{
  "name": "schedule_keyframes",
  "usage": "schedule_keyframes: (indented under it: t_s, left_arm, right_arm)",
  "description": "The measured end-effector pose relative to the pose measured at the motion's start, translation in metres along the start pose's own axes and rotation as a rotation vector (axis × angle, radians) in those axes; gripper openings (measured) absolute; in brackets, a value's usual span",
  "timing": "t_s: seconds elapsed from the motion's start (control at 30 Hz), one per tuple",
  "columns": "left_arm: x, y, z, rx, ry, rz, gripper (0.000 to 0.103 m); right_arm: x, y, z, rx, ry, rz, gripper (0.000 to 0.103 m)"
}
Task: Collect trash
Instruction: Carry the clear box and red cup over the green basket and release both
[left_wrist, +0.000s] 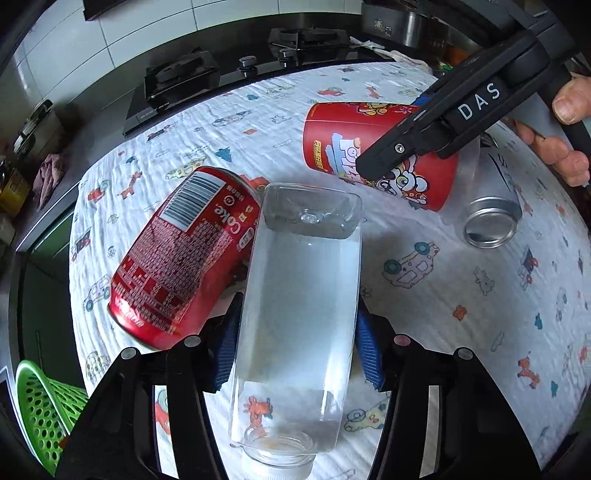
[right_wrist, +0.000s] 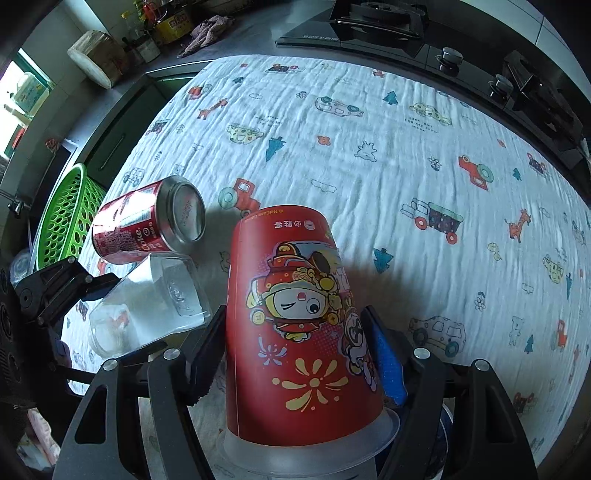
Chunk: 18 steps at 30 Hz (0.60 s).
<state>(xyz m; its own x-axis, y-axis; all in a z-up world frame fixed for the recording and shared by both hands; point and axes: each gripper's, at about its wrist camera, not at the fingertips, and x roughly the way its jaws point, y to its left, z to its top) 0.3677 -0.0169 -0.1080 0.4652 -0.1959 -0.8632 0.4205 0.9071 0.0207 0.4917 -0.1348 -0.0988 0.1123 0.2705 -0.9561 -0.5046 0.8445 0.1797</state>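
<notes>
My left gripper (left_wrist: 295, 347) is shut on a clear plastic bottle (left_wrist: 299, 295), its base pointing away and its cap toward the camera; the bottle also shows in the right wrist view (right_wrist: 147, 310). My right gripper (right_wrist: 295, 354) is shut on a red cartoon-printed paper cup (right_wrist: 299, 325) with a clear lid at its near end; the cup also shows in the left wrist view (left_wrist: 373, 162). A red Coke can (left_wrist: 184, 258) lies on its side on the printed cloth, just left of the bottle, and shows in the right wrist view (right_wrist: 147, 221). A silver can (left_wrist: 491, 218) lies right of the cup.
A green perforated basket (right_wrist: 66, 218) stands off the left edge of the table, also seen in the left wrist view (left_wrist: 40, 410). A black gas hob (left_wrist: 236, 77) lies behind the white cartoon cloth (right_wrist: 369, 147). Jars and a rag sit on the counter at far left.
</notes>
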Motion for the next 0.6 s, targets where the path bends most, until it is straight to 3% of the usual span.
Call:
schedule_keyframes:
  t_s: [0.3, 0.4, 0.6]
  left_arm:
    - [-0.073, 0.023, -0.026, -0.111, -0.126, -0.002, 0.054]
    - [-0.098, 0.048, -0.036, -0.175, -0.161, 0.039, 0.054]
    - [-0.146, 0.119, -0.071, -0.318, -0.198, 0.197, 0.054]
  right_arm:
    - [-0.032, 0.025, -0.001, -0.033, -0.050, -0.001, 0.069]
    - [-0.043, 0.038, 0.000, -0.053, -0.064, 0.005, 0.069]
    - [-0.058, 0.076, 0.008, -0.109, -0.098, 0.024, 0.069]
